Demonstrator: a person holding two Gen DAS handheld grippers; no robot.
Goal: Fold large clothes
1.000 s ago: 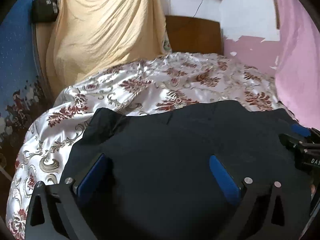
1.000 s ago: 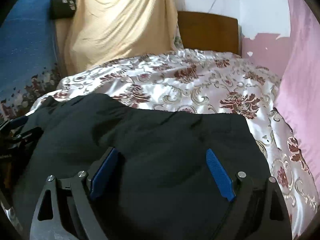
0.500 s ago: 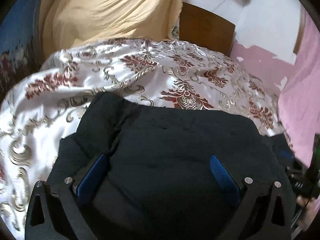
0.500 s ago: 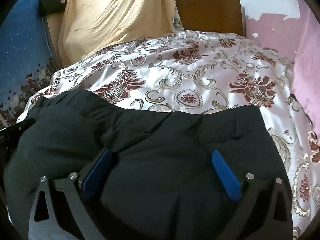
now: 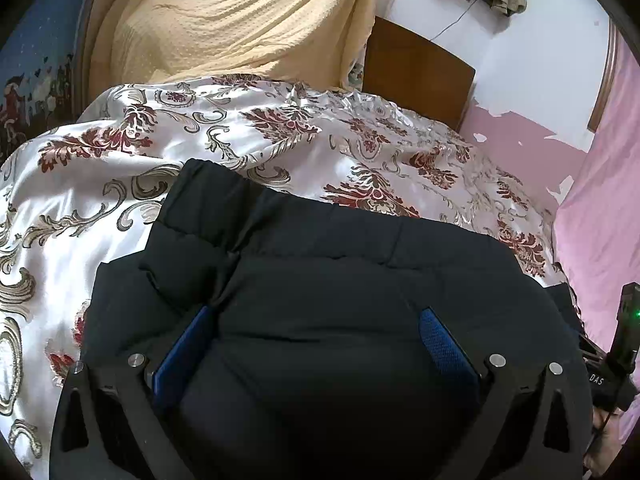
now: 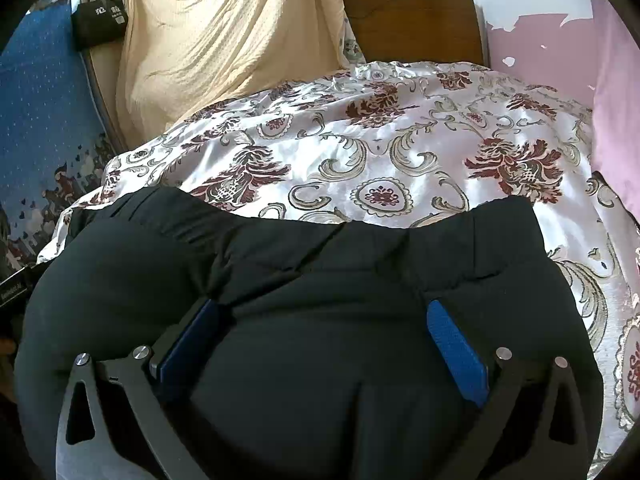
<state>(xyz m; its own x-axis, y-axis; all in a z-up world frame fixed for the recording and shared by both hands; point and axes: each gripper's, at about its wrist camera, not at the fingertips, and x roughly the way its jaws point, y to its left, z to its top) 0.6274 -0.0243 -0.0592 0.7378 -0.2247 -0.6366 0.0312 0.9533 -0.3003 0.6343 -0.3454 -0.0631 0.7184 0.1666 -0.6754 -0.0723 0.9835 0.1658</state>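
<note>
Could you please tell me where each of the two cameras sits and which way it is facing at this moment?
Left wrist: on the left gripper, looking forward and down over the black padded jacket toward the headboard; its own two fingers show, wide apart, and the other gripper at the right edge.
Right wrist: on the right gripper, jaws opening with jacket fabric between them; same heading.
Shared: jacket, floral bedspread, yellow cloth, headboard.
</note>
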